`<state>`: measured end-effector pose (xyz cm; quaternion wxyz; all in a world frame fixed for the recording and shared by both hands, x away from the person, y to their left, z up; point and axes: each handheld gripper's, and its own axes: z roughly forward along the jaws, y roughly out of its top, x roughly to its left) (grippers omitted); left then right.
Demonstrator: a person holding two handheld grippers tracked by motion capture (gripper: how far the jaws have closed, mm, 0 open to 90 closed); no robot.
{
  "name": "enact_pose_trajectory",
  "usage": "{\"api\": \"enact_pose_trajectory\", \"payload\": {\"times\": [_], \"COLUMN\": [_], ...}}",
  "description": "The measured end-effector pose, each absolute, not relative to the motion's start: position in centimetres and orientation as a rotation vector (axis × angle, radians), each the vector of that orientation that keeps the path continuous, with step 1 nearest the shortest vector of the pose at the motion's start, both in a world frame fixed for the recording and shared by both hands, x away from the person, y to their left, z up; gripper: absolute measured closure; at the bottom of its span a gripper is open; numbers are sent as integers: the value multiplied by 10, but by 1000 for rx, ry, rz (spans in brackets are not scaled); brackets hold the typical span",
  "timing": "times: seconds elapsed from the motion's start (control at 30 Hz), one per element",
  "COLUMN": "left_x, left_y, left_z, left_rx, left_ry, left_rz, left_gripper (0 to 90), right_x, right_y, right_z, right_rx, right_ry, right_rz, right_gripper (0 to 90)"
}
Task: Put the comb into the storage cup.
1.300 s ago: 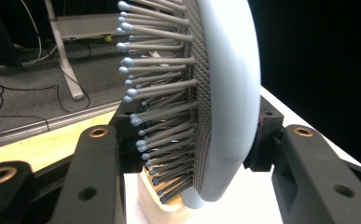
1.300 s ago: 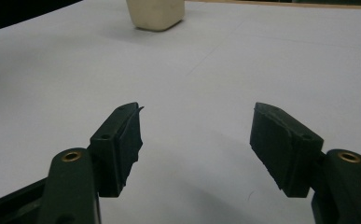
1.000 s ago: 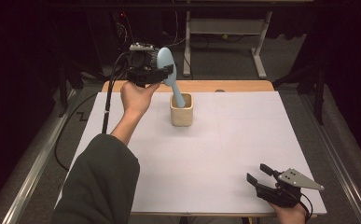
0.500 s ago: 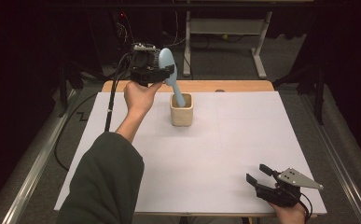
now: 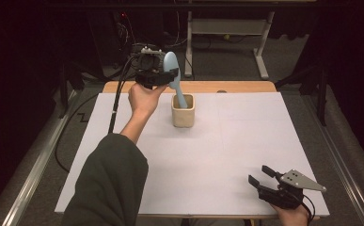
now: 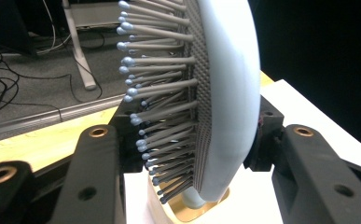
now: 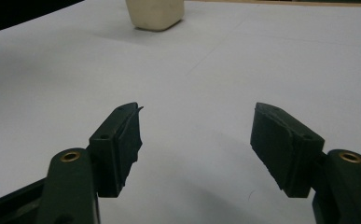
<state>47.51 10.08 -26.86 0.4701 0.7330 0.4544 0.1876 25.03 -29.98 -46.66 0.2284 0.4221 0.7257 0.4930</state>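
- Left gripper (image 5: 163, 77) is up at the far left of the table, jaws clamped on the head of a light blue hairbrush (image 5: 172, 70).
- In the left gripper view the brush head (image 6: 215, 93) sits between the two black jaws, bristles facing one jaw, smooth back against the other.
- Brush is tilted, head up and leaning left in the high view, handle end down inside the beige cup (image 5: 183, 113).
- Left gripper view shows the handle tip going into the cup mouth (image 6: 192, 212); can't tell if it touches the bottom.
- Cup stands upright on the white table sheet (image 5: 217, 160), near the far edge, just right of the person's left hand.
- Right gripper (image 5: 259, 179) rests low at the near right corner, well apart from the cup.
- Its jaws are spread wide, nothing between them (image 7: 197, 140), bare sheet below.
- Cup base shows far off in the right gripper view (image 7: 156, 14).
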Motion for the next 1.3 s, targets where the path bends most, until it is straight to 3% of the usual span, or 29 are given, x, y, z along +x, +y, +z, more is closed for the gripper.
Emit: {"api": "enact_pose_trajectory", "payload": {"times": [1.3], "left_x": [483], "left_y": [95], "left_z": [-300], "left_rx": [1858], "left_ry": [1154], "left_rz": [431], "left_gripper": [517], "right_x": [251], "right_y": [-301], "right_z": [-467], "right_rx": [1179], "right_ry": [2000], "right_rz": [1371], "right_gripper": [339]}}
